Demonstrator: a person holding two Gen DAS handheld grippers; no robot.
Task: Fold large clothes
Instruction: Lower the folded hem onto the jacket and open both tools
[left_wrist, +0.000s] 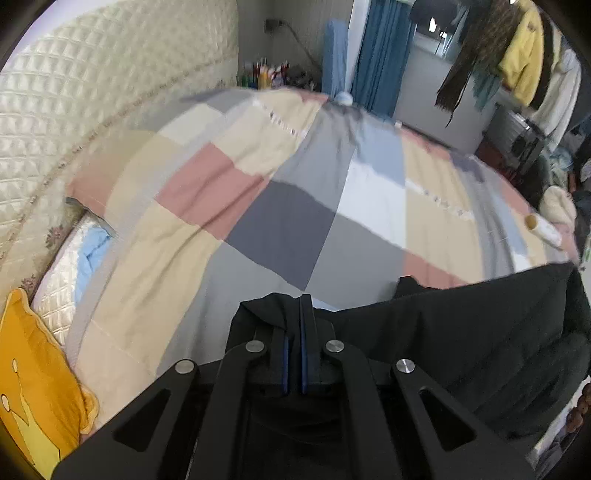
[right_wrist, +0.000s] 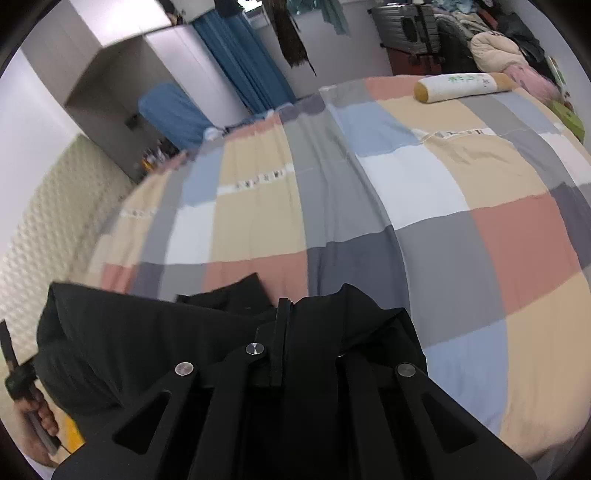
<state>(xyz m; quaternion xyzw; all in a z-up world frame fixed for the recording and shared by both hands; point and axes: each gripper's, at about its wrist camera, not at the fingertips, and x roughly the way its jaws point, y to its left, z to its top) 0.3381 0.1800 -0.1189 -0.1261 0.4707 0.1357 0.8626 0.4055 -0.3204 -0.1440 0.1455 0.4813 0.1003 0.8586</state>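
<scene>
A large black garment (left_wrist: 461, 332) hangs stretched between my two grippers above a bed with a patchwork checked cover (left_wrist: 288, 206). My left gripper (left_wrist: 294, 306) is shut on one upper edge of the garment; the cloth bunches over its fingers. In the right wrist view my right gripper (right_wrist: 290, 310) is shut on the other edge of the black garment (right_wrist: 147, 339), which drapes over the right finger and spreads left. The lower part of the garment is hidden below both views.
A quilted cream headboard (left_wrist: 92, 110) and an orange cushion (left_wrist: 33, 387) lie at the left. A roll-shaped pillow (right_wrist: 465, 86) lies at the bed's far side. Blue curtains (right_wrist: 243, 62), hanging clothes (left_wrist: 517, 55) and a suitcase (right_wrist: 406, 26) stand beyond the bed.
</scene>
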